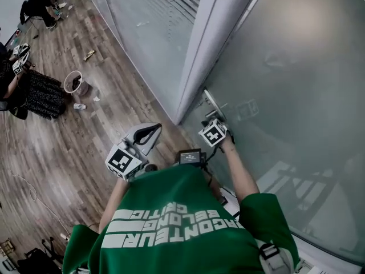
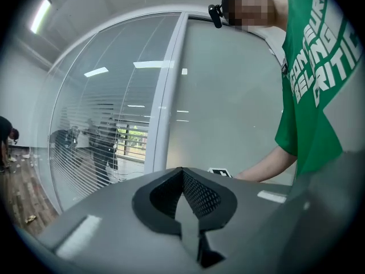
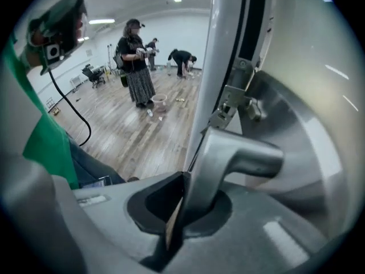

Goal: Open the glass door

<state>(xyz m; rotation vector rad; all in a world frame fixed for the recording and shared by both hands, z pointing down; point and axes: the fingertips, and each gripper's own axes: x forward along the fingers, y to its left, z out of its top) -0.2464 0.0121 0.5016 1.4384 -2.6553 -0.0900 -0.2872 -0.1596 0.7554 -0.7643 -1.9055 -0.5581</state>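
The door [image 1: 296, 84] stood ahead on the right, apparently shut against its frame [image 1: 199, 56], with the right gripper [image 3: 178, 213] clamped on its handle [image 3: 242, 156] and the left gripper [image 2: 185, 207] closed, empty and clear, so the opening itself was not yet done.

Bright ceiling tube light [image 2: 41, 15]; fisheye vignette; reflections streak glass wall [image 2: 108, 113]

We see a wood floor [image 1: 131, 96]. A white bucket [image 1: 73, 81] and a small white thing [image 1: 80, 106] sit on it, far from its edge at the glass door [image 1: 285, 84].
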